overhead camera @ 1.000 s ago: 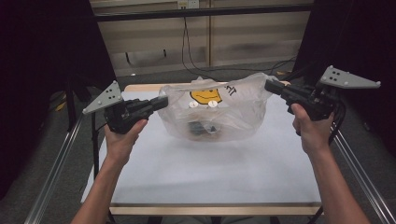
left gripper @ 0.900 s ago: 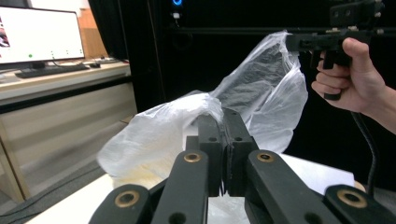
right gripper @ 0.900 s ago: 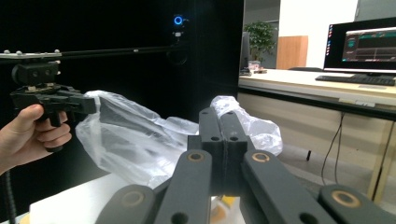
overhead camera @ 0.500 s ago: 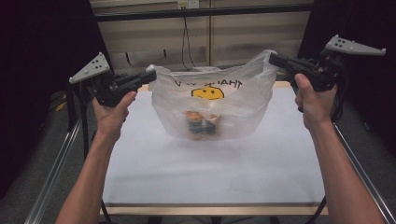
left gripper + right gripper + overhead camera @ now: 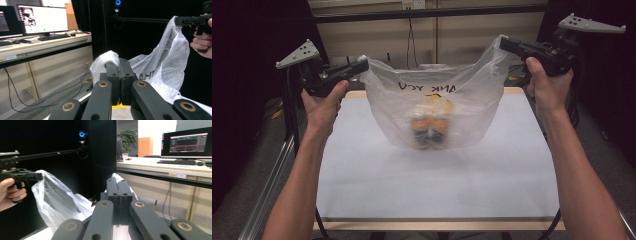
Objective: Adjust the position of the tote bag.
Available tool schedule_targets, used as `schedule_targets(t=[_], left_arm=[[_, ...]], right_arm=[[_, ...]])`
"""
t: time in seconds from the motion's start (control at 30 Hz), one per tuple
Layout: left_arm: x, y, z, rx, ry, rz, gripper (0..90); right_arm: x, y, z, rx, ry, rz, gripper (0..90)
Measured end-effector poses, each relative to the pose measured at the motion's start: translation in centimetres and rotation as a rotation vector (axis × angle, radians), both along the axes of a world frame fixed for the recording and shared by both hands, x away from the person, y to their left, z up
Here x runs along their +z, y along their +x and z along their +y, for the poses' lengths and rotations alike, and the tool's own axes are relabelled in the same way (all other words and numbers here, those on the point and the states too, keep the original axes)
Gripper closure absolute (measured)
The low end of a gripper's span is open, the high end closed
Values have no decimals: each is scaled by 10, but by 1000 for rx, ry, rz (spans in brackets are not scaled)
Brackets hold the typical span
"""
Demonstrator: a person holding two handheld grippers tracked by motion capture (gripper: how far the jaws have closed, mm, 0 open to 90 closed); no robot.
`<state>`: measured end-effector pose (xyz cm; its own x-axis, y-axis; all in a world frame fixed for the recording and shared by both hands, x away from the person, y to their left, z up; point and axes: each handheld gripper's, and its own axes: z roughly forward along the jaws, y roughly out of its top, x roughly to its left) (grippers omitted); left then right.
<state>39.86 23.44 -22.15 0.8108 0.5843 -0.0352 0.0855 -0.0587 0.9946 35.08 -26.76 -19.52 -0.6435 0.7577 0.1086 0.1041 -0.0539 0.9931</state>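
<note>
The clear plastic bag [image 5: 434, 107] hangs in the air above the far half of the desk [image 5: 437, 185], stretched wide between the two grippers, with its bottom close over the white surface; whether it touches the desk I cannot tell. Inside the bag, at its lowest part, lie some small orange and dark items [image 5: 430, 129], too blurred to name. Black letters run across the upper front of the bag. The left gripper [image 5: 362, 65] holds the left handle of the bag; its jaws are closed tight on the plastic, which bunches out above them in the left gripper view. The right gripper [image 5: 503, 42] holds the right handle a little higher, and its jaws are also fully closed on the plastic. On a far bench in the right gripper view stands a monitor [image 5: 186, 143].
</note>
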Motion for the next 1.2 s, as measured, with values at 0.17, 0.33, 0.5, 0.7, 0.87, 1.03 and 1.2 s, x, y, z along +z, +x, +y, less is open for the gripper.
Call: schedule_targets(t=[0.17,0.33,0.5,0.7,0.87,1.03,1.2], left_arm=[[0,9,10,47,25,18,893],[-21,12,27,79,19,62,894],[-32,11,35,86,25,82,895],[-38,8,35,101,78,72,895],[-41,-3,34,63,55,60,895],[-60,-11,32,42,79,75,894],[-70,-19,25,38,139,76,893]], right_arm=[[4,10,1,-42,-22,7,900],[-13,10,-19,-82,13,23,900],[-29,5,-36,-124,-12,51,900],[-44,0,-37,-133,-59,74,900],[-52,-3,-37,-120,-65,80,900],[-61,-6,-29,-93,-86,101,900],[-67,-7,-23,-82,-102,113,900]])
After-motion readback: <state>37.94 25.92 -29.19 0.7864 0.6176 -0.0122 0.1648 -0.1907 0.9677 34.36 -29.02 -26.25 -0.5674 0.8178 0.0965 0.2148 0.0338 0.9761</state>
